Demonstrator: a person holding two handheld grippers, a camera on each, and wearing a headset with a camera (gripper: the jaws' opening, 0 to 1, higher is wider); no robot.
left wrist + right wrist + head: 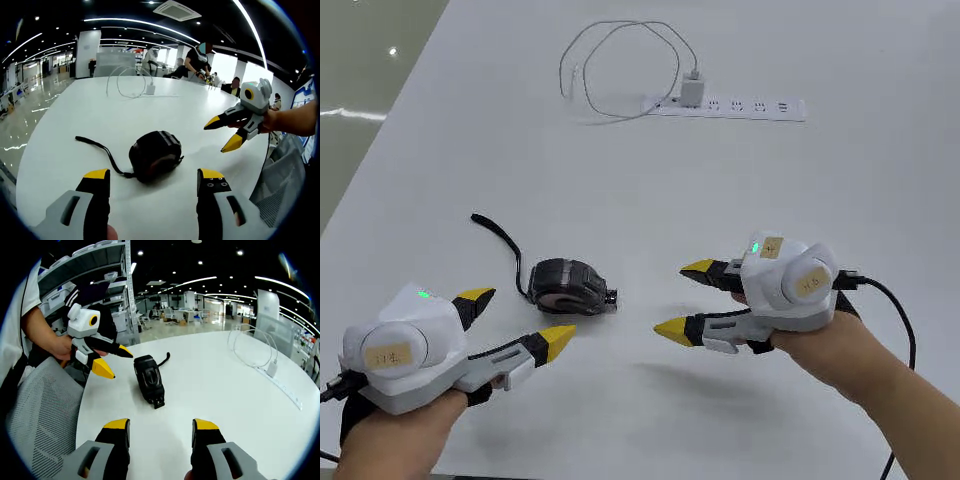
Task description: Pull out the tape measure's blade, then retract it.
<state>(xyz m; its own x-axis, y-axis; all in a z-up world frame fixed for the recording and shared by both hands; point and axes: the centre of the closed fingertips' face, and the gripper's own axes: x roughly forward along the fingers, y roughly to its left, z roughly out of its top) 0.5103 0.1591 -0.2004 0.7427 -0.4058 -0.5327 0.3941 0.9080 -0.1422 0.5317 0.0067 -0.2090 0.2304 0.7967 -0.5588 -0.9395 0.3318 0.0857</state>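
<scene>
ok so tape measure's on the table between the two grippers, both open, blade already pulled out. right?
Not the blade. In the right gripper view the tape measure shows only its hook at the case mouth, with no blade drawn out. The rest stands: it lies on the table between the left gripper and right gripper, both open.

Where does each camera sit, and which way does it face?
Head view: on the headset, looking down at tape measure between left tongs and right tongs; left hand, right hand show.
Left gripper view: on left tongs, facing tape measure; own jaws below, right tongs beyond.
Right gripper view: on right tongs, facing tape measure; own jaws below, left tongs beyond.
All share the tape measure.
</scene>
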